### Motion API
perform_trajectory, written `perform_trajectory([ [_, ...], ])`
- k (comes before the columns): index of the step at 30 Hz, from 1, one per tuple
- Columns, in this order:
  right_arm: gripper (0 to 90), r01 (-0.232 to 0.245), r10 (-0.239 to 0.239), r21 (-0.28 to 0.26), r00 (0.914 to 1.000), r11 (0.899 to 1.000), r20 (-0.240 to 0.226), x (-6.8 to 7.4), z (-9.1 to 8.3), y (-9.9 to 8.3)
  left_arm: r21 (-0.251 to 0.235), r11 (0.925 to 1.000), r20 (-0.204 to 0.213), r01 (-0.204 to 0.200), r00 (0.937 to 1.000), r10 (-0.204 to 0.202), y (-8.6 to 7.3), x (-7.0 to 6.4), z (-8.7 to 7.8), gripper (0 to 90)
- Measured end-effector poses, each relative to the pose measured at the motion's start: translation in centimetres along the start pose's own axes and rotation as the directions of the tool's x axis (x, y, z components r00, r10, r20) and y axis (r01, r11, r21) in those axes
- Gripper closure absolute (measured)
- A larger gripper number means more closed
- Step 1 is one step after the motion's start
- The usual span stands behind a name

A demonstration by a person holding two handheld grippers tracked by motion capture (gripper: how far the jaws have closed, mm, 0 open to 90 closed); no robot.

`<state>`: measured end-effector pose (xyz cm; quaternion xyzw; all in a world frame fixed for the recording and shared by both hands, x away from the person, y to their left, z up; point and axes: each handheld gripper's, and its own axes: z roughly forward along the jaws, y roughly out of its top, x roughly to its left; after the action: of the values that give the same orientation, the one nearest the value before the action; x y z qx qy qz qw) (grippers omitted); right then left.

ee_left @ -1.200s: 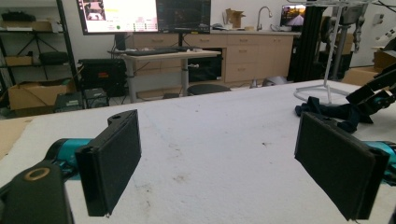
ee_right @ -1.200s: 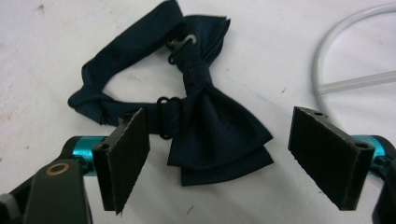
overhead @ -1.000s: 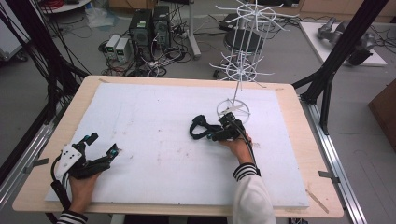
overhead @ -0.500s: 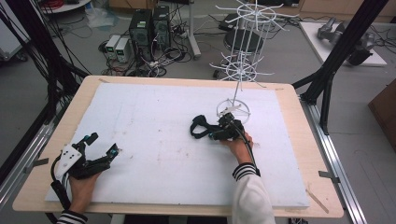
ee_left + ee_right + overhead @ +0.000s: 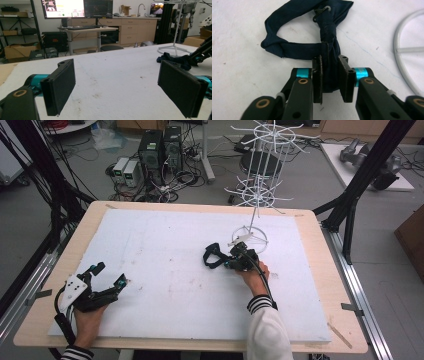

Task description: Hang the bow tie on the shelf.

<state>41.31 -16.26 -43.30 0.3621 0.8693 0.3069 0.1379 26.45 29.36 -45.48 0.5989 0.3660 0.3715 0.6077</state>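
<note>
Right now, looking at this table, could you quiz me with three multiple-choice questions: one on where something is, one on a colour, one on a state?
1. Where does the white wire rack stand?
A. far right of the board
B. near left corner
C. on the floor

2. What colour is the bow tie?
A. red
B. dark navy
C. yellow

3. How is the left tool?
A. shut on cloth
B. open, empty
C. holding the rack

Answers: 1 A, its ring base sits on the board's far right. 2 B, the right tool pinches navy fabric. 3 B, its pads stand wide apart.

A white foam sheet [image 5: 165,270] covers the wooden table [image 5: 320,270]. Computer towers [image 5: 160,145] and cables [image 5: 175,182] sit on the floor, upper centre. Monitors [image 5: 77,7] occupy the upper left of the left gripper view.
</note>
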Motion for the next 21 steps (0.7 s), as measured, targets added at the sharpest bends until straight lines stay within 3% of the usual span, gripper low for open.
perform_trajectory([
  [4,78.2,0.014,-0.014,-0.001,0.9999,1.000,0.005,0.4,-0.1,0.1,0.001,1.0000,0.000,-0.001,1.0000,0.001,0.0,0.0,0.0,14.9],
  [10,78.2,0.047,-0.046,-0.046,0.9986,0.998,0.027,0.6,-0.9,0.1,-0.002,1.0000,0.000,-0.002,1.0000,0.002,0.0,0.0,0.0,14.9],
  [12,78.2,0.032,-0.031,-0.080,0.9993,0.996,0.022,0.7,-1.4,0.0,-0.003,1.0000,0.000,-0.001,1.0000,0.001,0.0,0.0,0.0,14.9],
  [15,78.2,0.041,-0.038,-0.087,0.9988,0.995,0.032,0.7,-1.9,0.0,-0.003,1.0000,0.000,-0.001,1.0000,0.001,0.0,0.0,0.0,14.9],
  [21,78.1,0.043,-0.037,-0.190,0.9986,0.981,0.038,1.1,-4.2,0.2,0.000,1.0000,0.000,-0.003,1.0000,0.003,0.0,0.0,0.0,14.9],
])
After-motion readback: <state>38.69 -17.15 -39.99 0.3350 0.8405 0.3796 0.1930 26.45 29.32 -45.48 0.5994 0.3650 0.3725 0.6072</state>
